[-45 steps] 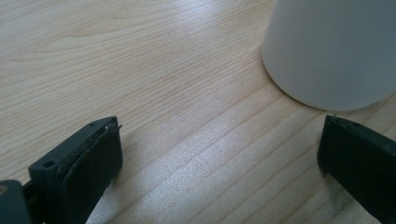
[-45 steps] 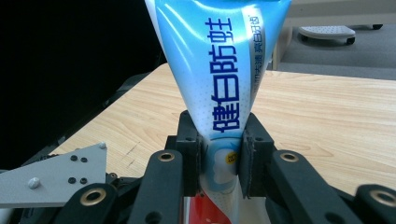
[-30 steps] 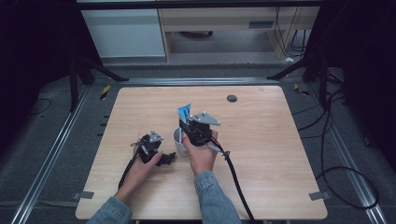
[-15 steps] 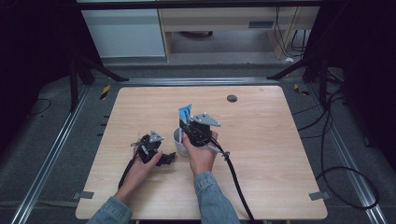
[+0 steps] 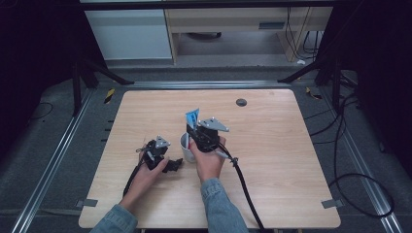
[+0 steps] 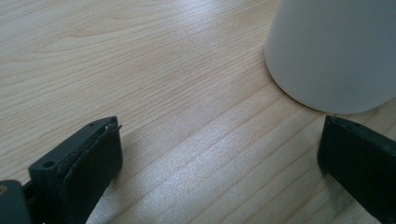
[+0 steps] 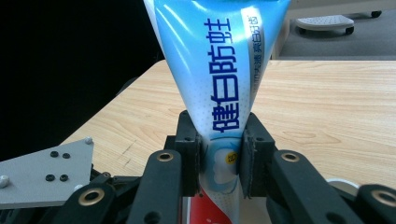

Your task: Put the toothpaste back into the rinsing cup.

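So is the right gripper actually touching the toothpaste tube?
Touching. In the right gripper view, the right gripper has both pads pressed against the sides of the blue toothpaste tube, pinching it near its lower end with no gap.

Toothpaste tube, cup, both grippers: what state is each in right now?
Toothpaste tube: clamped in the right gripper, upright, wide end up.
White cup: standing on the table, untouched.
Right gripper: shut on the tube, above the cup.
Left gripper: open, low beside the cup.

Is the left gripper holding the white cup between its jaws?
No. In the left gripper view, the left gripper is open over bare table, and the white cup stands beyond its jaws.
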Available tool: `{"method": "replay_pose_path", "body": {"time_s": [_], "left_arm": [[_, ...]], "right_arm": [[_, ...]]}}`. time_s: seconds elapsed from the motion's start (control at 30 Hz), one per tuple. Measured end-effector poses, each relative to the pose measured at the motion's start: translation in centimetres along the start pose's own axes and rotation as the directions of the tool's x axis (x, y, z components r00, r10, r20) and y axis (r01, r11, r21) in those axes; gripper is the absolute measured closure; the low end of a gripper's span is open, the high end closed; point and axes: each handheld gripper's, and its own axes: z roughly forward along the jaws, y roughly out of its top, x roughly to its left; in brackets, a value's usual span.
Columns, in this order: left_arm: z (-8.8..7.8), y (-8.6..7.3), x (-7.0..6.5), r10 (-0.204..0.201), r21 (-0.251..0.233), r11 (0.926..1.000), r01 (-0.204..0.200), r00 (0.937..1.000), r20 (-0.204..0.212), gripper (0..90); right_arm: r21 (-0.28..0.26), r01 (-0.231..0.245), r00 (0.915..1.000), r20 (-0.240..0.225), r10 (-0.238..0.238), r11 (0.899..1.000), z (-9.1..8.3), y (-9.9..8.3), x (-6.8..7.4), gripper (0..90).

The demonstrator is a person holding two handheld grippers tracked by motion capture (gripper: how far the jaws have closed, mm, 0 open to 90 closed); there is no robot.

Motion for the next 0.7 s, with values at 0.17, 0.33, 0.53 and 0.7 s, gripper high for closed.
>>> {"method": "replay_pose_path", "body": {"time_s": [0.17, 0.33, 0.53, 0.7], "left_arm": [[0.0, 0.0, 0.0, 0.0, 0.0, 1.0, 0.0, 1.0, 0.0, 0.0], [0.0, 0.0, 0.0, 0.0, 0.0, 1.0, 0.0, 1.0, 0.0, 0.0], [0.0, 0.0, 0.0, 0.0, 0.001, 1.0, 0.0, 1.0, 0.0, 0.0], [0.0, 0.0, 0.0, 0.0, 0.0, 1.0, 0.0, 1.0, 0.0, 0.0]], "right_arm": [[0.001, -0.003, 1.0, 0.003, 0.003, 1.0, -0.01, 0.01, -0.17, 72.3], [0.008, -0.007, 1.0, 0.002, 0.007, 1.0, -0.03, 0.12, -0.44, 72.0], [0.014, -0.014, 0.9999, 0.003, 0.014, 1.0, -0.14, 0.26, -0.74, 71.6], [0.02, -0.012, 0.9999, 0.0, 0.012, 1.0, -0.23, 0.34, -0.88, 71.3]]}}
